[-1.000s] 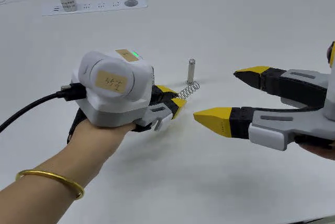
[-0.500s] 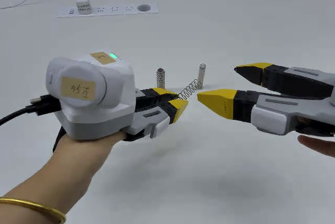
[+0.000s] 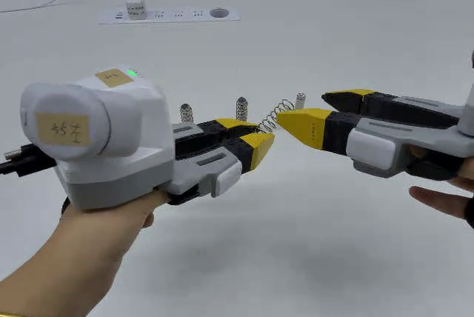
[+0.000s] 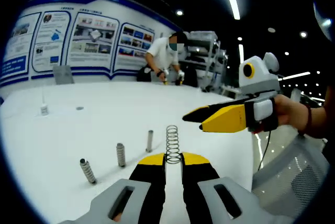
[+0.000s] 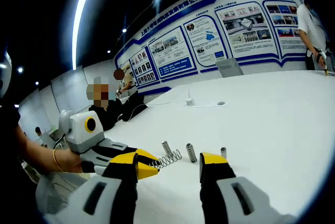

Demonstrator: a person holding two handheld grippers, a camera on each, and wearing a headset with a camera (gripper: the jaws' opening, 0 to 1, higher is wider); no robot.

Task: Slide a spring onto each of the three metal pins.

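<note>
Working over the white worktop (image 3: 296, 243), I have my left hand-held gripper (image 3: 259, 134) clamped tight on one end of the last spring (image 3: 275, 115). My right hand-held gripper (image 4: 193, 121) is spread wide with nothing in it, its tips just beside the spring's free end. The left pin (image 3: 186, 112) and the middle pin (image 3: 241, 107) already wear springs. The bare pin (image 3: 300, 100) stands just beyond. I judge two thirds done, with only this spring, held off the worktop, left to guide over it.
</note>
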